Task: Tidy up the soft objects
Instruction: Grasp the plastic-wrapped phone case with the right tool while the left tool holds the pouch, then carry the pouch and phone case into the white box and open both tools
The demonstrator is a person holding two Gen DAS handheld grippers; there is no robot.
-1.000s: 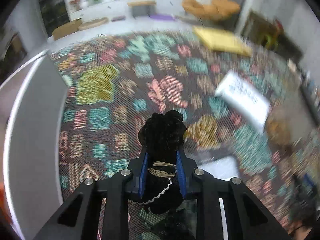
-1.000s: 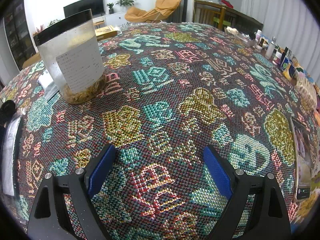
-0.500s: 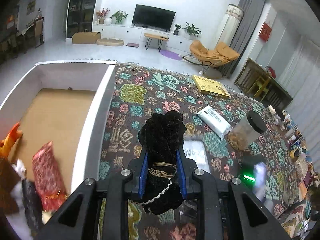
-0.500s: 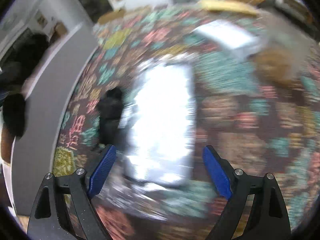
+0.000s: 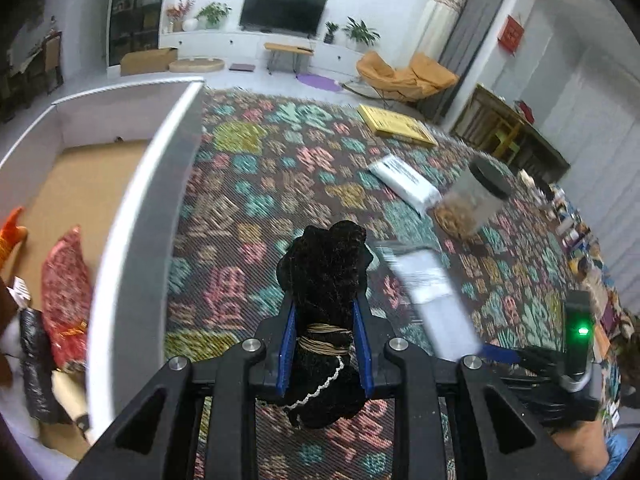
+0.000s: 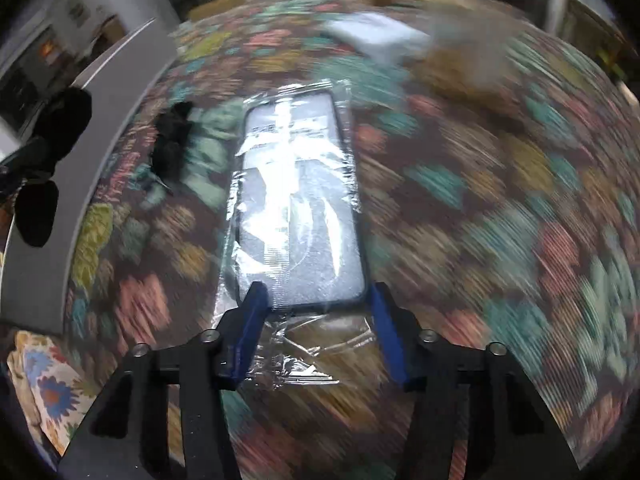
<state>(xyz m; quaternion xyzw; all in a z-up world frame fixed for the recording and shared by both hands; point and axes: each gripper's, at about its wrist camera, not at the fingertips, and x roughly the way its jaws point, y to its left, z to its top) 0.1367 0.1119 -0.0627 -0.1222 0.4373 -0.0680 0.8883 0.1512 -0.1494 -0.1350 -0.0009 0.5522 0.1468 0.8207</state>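
The left gripper [image 5: 325,344] was closed tight on a black plush [image 5: 324,280], which stood up between the blue pads [image 5: 287,350]; a coil of tan cord [image 5: 325,336] ringed the plush at pad level and a white trim ran below it. In the left wrist view this gripper hung above the patterned cloth [image 5: 256,184], with the white box [image 5: 132,240] at 9 o'clock. The box floor held a red speckled item [image 5: 64,292], an orange item [image 5: 10,228] and a black item [image 5: 36,368]. At 2 o'clock on the cloth lay a white packet [image 5: 404,182], a black-lidded jar [image 5: 472,200] just beside it, and a yellow box [image 5: 396,124] farther off. The right gripper [image 6: 316,308] pointed steeply down over a bagged phone case [image 6: 300,200] lying flat on the cloth. Its jaws had just been closing and stood about half open, with the near end of the case between the pads [image 6: 250,320]. Whether the pads pressed on the case could not be told, since the view was motion-blurred. A second black soft item [image 6: 172,140] lay on the cloth at 10 o'clock from the case, near the box wall [image 6: 100,128]. The left gripper's plush showed at the left edge [image 6: 64,120].
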